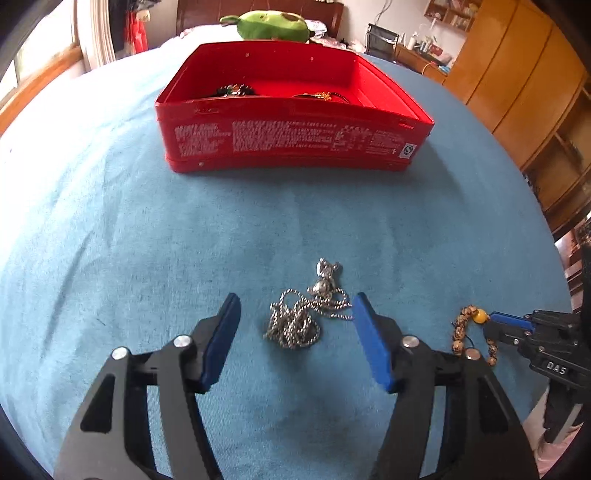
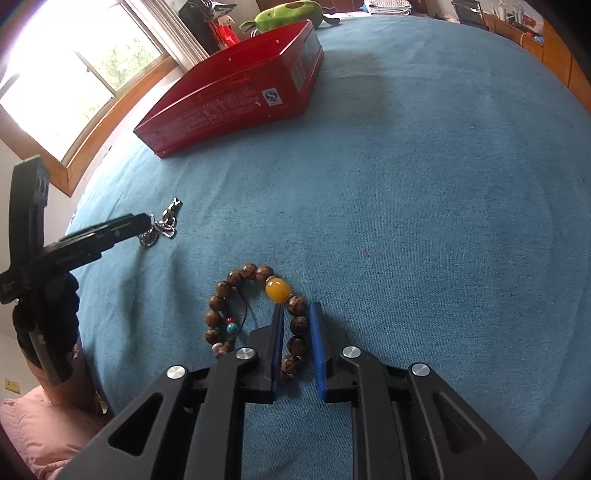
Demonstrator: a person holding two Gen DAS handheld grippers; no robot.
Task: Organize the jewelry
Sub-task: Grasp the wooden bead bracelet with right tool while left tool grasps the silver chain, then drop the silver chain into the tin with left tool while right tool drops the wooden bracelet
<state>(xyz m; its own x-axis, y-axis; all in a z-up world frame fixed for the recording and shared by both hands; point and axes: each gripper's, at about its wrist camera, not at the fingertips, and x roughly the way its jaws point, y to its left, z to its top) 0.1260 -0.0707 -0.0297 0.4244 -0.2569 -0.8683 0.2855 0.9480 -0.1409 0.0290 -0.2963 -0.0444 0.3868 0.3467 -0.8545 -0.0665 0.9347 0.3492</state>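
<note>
Between the spread jaws of the left tool [image 1: 295, 306], the chain [image 1: 303, 314] lies loose on the bed [image 1: 110, 229]; beyond it the box [image 1: 291, 144] already holds some pieces. At the right tool [image 2: 297, 314], narrow jaws straddle the bracelet [image 2: 255, 314], seemingly pinching it. Both still need boxing.

Blue cloth [image 1: 110, 206] covers the work surface. Window [image 2: 55, 85] with wooden frame at the left in the right wrist view, bright daylight, foliage outside. Wooden wardrobe [image 1: 517, 85] along the right wall. Cluttered side desk [image 1: 421, 55] and black chair [image 1: 382, 38] at the back. Green plush toy [image 1: 273, 24] before a dark wooden headboard [image 1: 192, 14].
</note>
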